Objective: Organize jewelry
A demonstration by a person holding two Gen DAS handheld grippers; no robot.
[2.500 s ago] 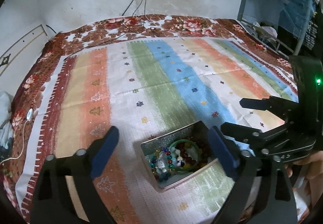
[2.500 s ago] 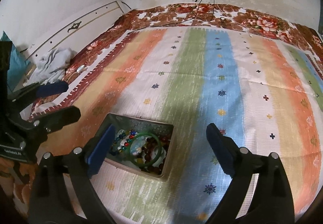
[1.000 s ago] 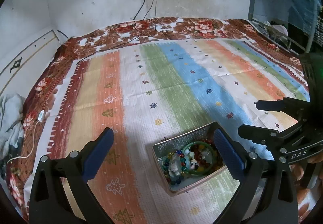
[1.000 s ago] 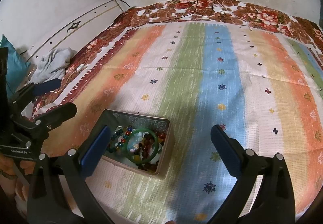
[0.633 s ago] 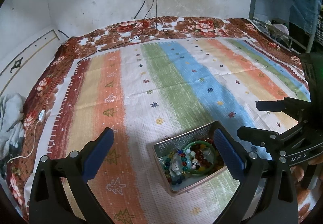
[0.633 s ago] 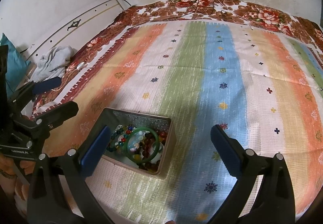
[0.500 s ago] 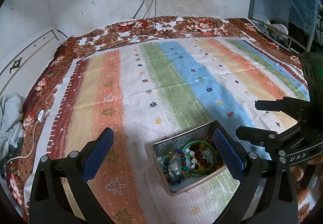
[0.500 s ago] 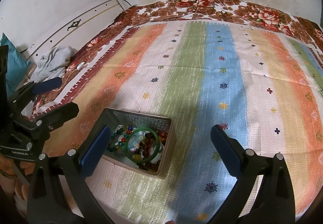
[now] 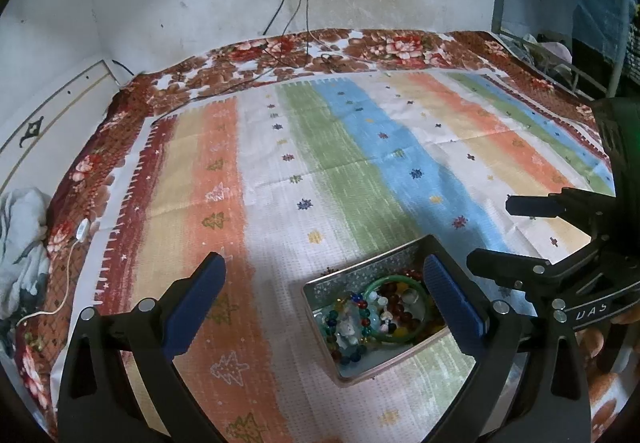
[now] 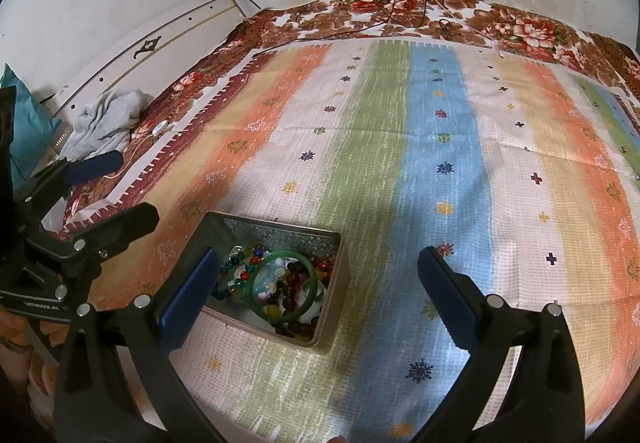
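An open metal tin (image 9: 352, 277) (image 10: 276, 229) sits on the striped cloth near the front edge. It holds a green bangle (image 9: 394, 309) (image 10: 284, 287) and several coloured bead bracelets (image 9: 352, 327) (image 10: 240, 275). My left gripper (image 9: 320, 299) is open and empty, hovering above the cloth with the tin by its right finger. My right gripper (image 10: 316, 287) is open and empty, with the tin by its left finger. Each gripper shows in the other's view: the right one (image 9: 536, 239) and the left one (image 10: 104, 195).
A striped cloth (image 9: 360, 147) covers a floral blanket (image 9: 248, 59) on a bed. Cables (image 9: 292, 7) hang from a wall socket at the back. A grey cloth (image 10: 104, 123) and a white cord lie at the left edge. A metal rack (image 9: 560, 59) stands at the right.
Over the last seconds both grippers drew back a little from the tin and steadied. In the last half second almost nothing moved. Both stayed open.
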